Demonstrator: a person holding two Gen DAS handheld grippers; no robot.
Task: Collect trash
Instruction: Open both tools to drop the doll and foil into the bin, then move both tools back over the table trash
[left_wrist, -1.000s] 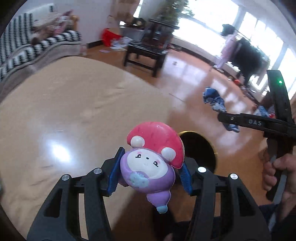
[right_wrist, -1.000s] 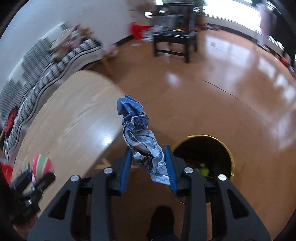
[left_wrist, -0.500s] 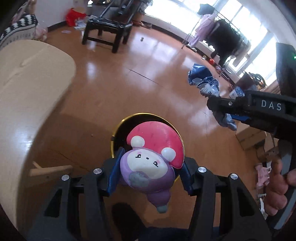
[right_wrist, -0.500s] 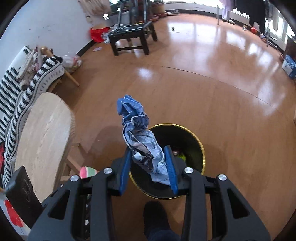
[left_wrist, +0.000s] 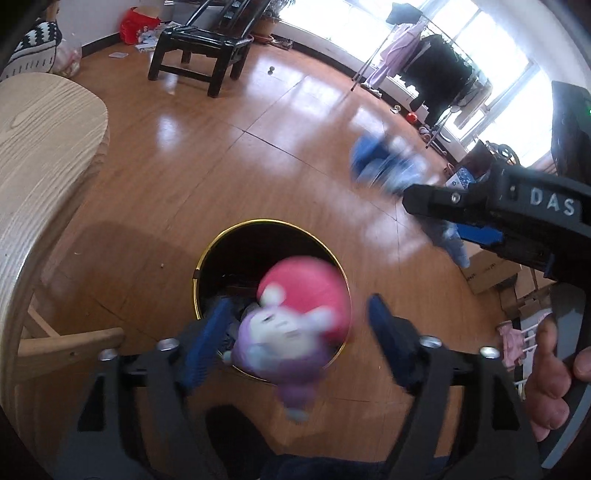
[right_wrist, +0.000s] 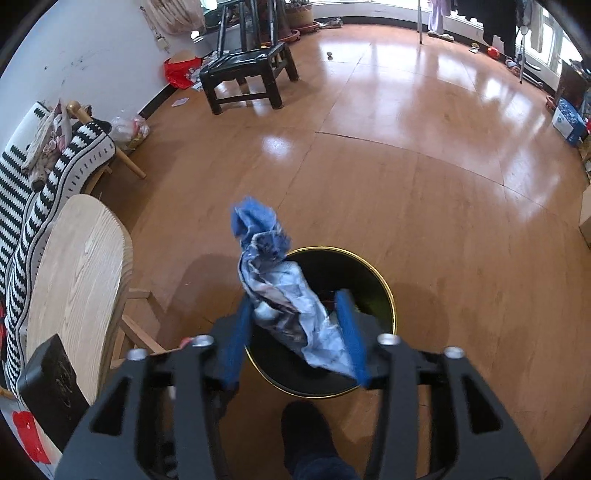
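Note:
A black trash bin with a gold rim (left_wrist: 221, 236) (right_wrist: 384, 291) stands on the wooden floor below both grippers. My left gripper (left_wrist: 295, 325) is open over the bin. The mushroom-cap plush toy (left_wrist: 295, 332), red and purple, is blurred and loose between its spread fingers. My right gripper (right_wrist: 295, 325) has its jaws parted over the bin. The crumpled blue and white wrapper (right_wrist: 280, 288) hangs between them, still touching the right finger; it also shows blurred in the left wrist view (left_wrist: 384, 162).
A light wooden table (left_wrist: 40, 155) (right_wrist: 77, 280) stands left of the bin. A black chair (right_wrist: 247, 70) stands farther back. A striped sofa (right_wrist: 40, 173) is at the left wall. Cardboard boxes (left_wrist: 491, 269) lie at right.
Both grippers moved from the table to above the bin and opened. The plush toy has slipped free of the left fingers. The wrapper is loosening in the right gripper.

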